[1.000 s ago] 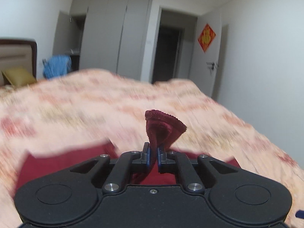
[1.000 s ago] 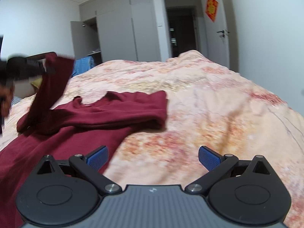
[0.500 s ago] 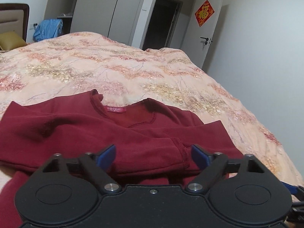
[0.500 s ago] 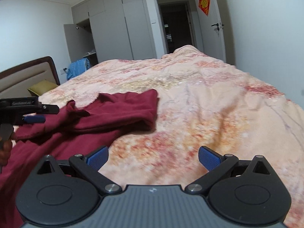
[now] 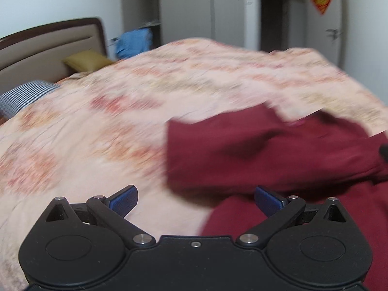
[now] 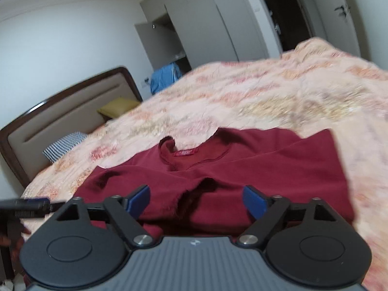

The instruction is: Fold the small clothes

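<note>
A dark red long-sleeved top (image 6: 242, 169) lies on the bed with both sleeves folded across its chest and its neck label facing up. My right gripper (image 6: 196, 200) is open and empty, hovering over the folded sleeves. My left gripper (image 5: 195, 200) is open and empty at the top's left edge (image 5: 266, 155), half over the bedspread. The left gripper also shows in the right wrist view (image 6: 26, 206) at the far left. The left wrist view is blurred.
The pink and orange patterned bedspread (image 6: 266, 97) covers the bed. A brown-framed headboard (image 6: 60, 111), a yellow pillow (image 6: 118, 105) and a checked pillow (image 6: 65, 143) are at the left. Wardrobes, a blue garment (image 6: 166, 76) and a dark doorway stand behind.
My left gripper let go of the sleeve, opened, and swung left off the top. My right gripper moved left from the bare bedspread to over the folded sleeves.
</note>
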`<state>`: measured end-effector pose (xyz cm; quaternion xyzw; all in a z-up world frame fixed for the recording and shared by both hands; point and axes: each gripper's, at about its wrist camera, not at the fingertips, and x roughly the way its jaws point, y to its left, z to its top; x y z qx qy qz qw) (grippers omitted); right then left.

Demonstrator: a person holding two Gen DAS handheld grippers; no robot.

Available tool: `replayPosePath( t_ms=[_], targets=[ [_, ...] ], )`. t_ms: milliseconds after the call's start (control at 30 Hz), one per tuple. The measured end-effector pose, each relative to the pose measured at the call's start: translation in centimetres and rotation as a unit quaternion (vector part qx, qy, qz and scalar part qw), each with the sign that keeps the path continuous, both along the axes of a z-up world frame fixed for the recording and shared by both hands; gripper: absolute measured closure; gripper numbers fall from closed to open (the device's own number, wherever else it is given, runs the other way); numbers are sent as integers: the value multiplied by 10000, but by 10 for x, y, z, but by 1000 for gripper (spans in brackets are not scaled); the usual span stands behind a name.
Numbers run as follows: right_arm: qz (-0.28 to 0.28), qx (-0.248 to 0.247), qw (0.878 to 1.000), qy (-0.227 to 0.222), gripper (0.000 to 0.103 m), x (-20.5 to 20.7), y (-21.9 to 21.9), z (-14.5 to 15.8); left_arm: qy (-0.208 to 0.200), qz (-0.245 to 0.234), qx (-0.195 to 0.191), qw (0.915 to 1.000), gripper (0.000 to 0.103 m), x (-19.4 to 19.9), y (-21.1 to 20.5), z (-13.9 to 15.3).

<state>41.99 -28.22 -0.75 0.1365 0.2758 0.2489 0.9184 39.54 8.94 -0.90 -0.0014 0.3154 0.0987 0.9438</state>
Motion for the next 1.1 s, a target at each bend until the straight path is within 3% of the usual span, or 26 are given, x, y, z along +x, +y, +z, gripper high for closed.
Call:
replayPosePath(
  t_ms=[100, 133, 167, 200, 233, 267, 367, 533, 633, 667, 733, 867, 1100],
  targets=[
    [90, -123, 9994, 327, 30, 24, 19, -8, 194, 164, -61, 9997, 1, -2, 20, -16],
    [105, -180, 9989, 427, 40, 30, 25, -12, 194, 179, -111, 9996, 1, -3, 24, -20],
    [128, -253, 9982, 519, 57, 35, 30, -14, 187, 186, -156, 9995, 1, -6, 29, -23],
    [174, -327, 9975, 594, 68, 39, 34, -16, 166, 195, -185, 9995, 1, -6, 32, -24],
    [214, -372, 9971, 630, 89, 40, 36, -16, 123, 191, -198, 9995, 1, -7, 32, -26],
    [286, -353, 9971, 609, 94, 42, 39, -14, 64, 166, -200, 9996, 1, -7, 33, -27],
    [247, -248, 9993, 136, 96, 40, 42, 14, -140, 59, -85, 9998, 1, -1, 29, -27],
    [207, 504, 9972, -508, 96, 48, 33, 85, -419, -305, 468, 9976, 8, 18, 6, -27],
    [199, 573, 9954, -748, 96, 57, 36, 114, -465, -498, 745, 9949, 18, 31, -4, -28],
    [209, 545, 9949, -823, 96, 58, 37, 120, -486, -541, 787, 9942, 25, 36, -6, -27],
    [248, 516, 9941, -920, 96, 59, 41, 128, -518, -607, 821, 9934, 42, 44, -7, -26],
    [245, 527, 9937, -963, 95, 60, 39, 128, -621, -609, 699, 9938, 85, 56, -4, -19],
    [211, 333, 9967, -713, 95, 59, 31, 105, -889, -149, 102, 9959, 92, 68, 35, 9]
  ],
)
